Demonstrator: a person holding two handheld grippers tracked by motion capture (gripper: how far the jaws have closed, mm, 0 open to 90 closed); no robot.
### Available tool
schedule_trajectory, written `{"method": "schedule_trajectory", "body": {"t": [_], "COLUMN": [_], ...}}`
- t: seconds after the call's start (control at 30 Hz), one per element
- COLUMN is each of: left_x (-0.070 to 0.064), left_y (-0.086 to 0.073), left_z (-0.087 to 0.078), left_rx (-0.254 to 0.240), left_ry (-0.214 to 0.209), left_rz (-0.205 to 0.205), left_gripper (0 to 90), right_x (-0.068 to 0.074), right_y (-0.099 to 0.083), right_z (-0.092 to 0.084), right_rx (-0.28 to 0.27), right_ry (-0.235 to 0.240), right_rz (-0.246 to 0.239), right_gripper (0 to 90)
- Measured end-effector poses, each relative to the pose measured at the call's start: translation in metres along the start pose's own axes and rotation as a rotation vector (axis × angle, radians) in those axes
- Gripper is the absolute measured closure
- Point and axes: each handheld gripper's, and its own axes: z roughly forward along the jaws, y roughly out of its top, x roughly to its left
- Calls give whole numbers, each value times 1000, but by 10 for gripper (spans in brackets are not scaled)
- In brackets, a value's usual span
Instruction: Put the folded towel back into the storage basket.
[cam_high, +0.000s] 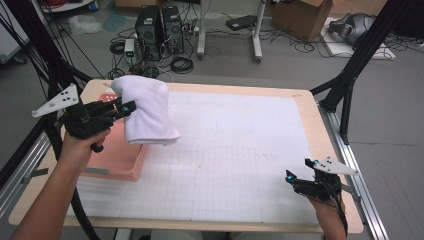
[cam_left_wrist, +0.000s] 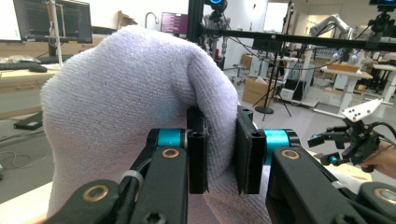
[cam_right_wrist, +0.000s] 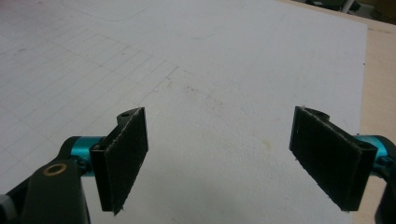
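Observation:
A folded white towel (cam_high: 147, 107) hangs in the air over the right edge of a pink basket (cam_high: 120, 155) at the table's left. My left gripper (cam_high: 129, 108) is shut on the towel's left side, and in the left gripper view both pads pinch a fold of the towel (cam_left_wrist: 140, 93), with the gripper (cam_left_wrist: 220, 154) pointing level. My right gripper (cam_high: 299, 169) rests near the table's front right corner, held by a hand. In the right gripper view that gripper (cam_right_wrist: 219, 158) stands open above the white gridded mat (cam_right_wrist: 196, 56), with nothing between its pads.
The white gridded mat (cam_high: 235, 150) covers most of the wooden table (cam_high: 310, 107). Black frame legs (cam_high: 350, 75) stand at the right, cables and computer towers (cam_high: 160, 30) lie on the floor behind. A metal rail (cam_high: 360, 190) runs along the table's right side.

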Motion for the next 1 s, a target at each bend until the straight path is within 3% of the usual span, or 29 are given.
{"method": "schedule_trajectory", "body": {"t": [0.63,1.0], "left_x": [30,49], "left_y": [3,-4], "left_z": [-42,-64], "left_rx": [-22,-7], "left_ry": [45,75], "left_rz": [-18,-34], "left_gripper": [771,770], "right_x": [3,4], "right_y": [2,2], "right_z": [3,2], "right_rx": [10,23], "right_ry": [-10,-27], "right_rz": [-16,-19], "right_gripper": [183,183]}}
